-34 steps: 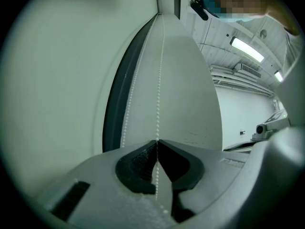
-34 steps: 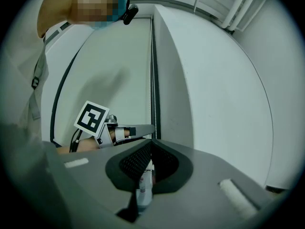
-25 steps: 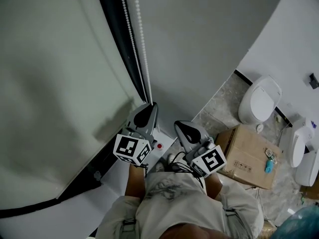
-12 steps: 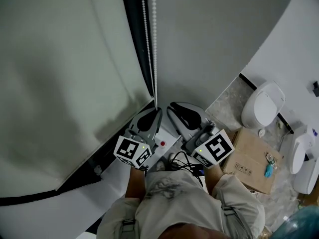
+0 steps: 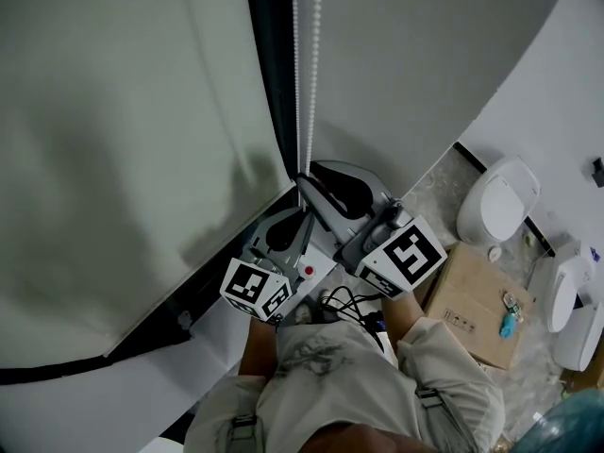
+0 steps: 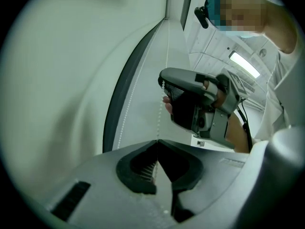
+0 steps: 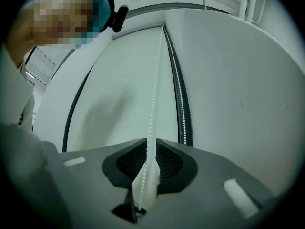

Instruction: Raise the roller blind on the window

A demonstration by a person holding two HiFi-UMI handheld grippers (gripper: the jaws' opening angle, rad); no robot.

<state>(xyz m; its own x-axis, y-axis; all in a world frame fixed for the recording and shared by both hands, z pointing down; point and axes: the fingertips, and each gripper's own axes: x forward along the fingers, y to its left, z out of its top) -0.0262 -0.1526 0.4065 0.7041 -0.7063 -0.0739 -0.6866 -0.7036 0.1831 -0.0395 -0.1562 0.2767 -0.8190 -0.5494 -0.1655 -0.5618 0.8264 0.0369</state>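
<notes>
Roller blind (image 5: 123, 159) is hanging as a smooth, pale, matte sheet, lying left of the dark frame strip (image 5: 269, 83). I'm seeing the left gripper's (image 5: 302, 217) ribbed fingers pinching the white bead chain (image 5: 304, 83). Right gripper (image 5: 306, 181), higher up, has just been opening; the chain is running loose between its fingers.
</notes>
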